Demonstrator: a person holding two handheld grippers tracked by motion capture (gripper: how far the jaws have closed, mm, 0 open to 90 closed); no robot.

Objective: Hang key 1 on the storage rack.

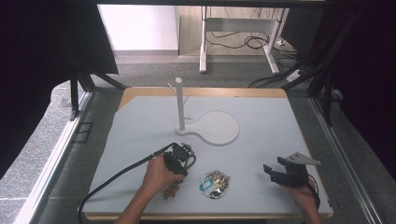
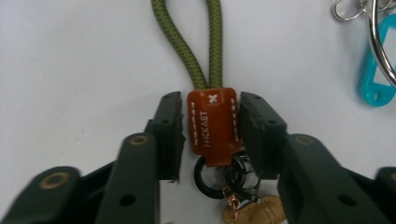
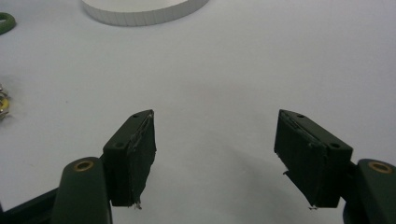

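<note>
Braided green cord (image 2: 201, 44), glossy stitched brown leather tab (image 2: 213, 126), shiny metal rings (image 2: 373, 32), matt white tabletop (image 2: 70, 56).

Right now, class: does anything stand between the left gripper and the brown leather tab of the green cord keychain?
Nothing visible does. The left gripper has its jaws on either side of the brown leather tab, closed against its edges. The blue key tag lies off to the side, apart.

Olive braided cord (image 2: 198, 44), orange-brown leather tab (image 2: 212, 126) with white stitching, turquoise tag (image 2: 373, 70).

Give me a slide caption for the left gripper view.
Left hand-held gripper closed on brown leather tab of green rope keychain.
</note>
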